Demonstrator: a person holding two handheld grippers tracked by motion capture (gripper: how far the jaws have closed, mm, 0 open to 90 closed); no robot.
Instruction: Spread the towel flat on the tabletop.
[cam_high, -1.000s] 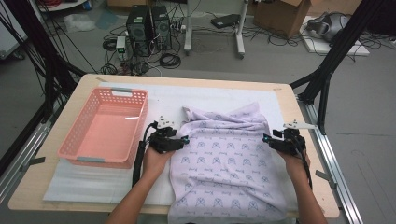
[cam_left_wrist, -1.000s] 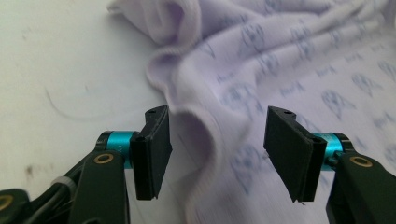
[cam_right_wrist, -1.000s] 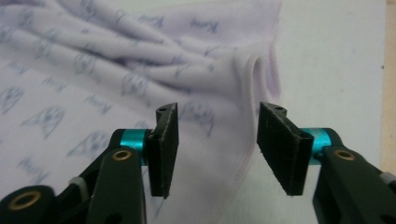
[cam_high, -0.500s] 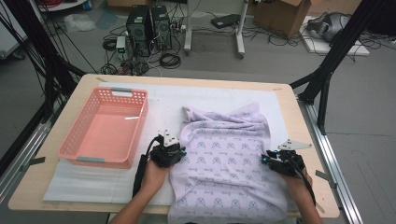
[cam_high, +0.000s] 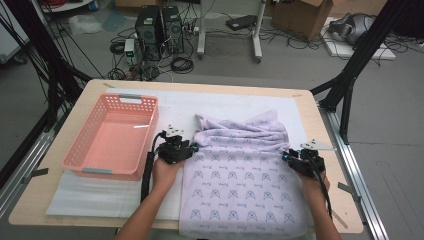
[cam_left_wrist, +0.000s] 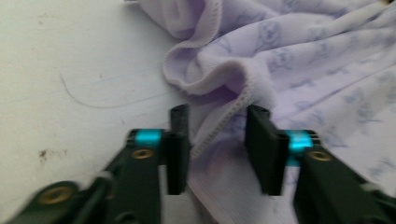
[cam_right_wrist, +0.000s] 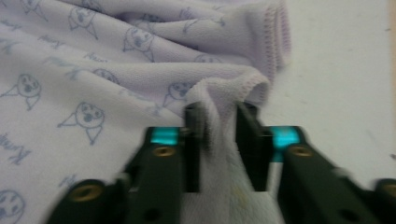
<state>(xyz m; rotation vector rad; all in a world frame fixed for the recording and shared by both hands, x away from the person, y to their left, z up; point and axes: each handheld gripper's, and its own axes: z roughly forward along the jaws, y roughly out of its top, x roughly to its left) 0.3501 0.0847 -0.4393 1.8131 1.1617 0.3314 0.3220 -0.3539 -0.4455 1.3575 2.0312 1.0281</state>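
Left gripper — at the left hem of the lilac cloth, jaws part open with the stitched edge lying loosely between them; they have just been opening, and the pads do not press the fabric.
Right gripper — at the cloth's right hem, jaws narrowed about a raised fold of the edge; they too have just been opening, and the fold stands between them, brushing the left pad without a firm pinch.

Lilac cloth — printed with small blue faces, spread over the white mat, its far end bunched into folds, its near end hanging over the table edge towards the person.

Risks, as judged:
- Either hem may slip free if the hands lift before the jaws close again, since neither grip looks firm.
- One side catching and the other not would drag the cloth askew and deepen the bunching at its far end.
- The overhanging near end could pull the cloth off the table once the hems are loose.

Surroundings — pink basket to the left of the cloth, just beside the left gripper, empty. Nothing lies on the cloth itself. Beyond the table: computer towers and cables on the floor, well apart.
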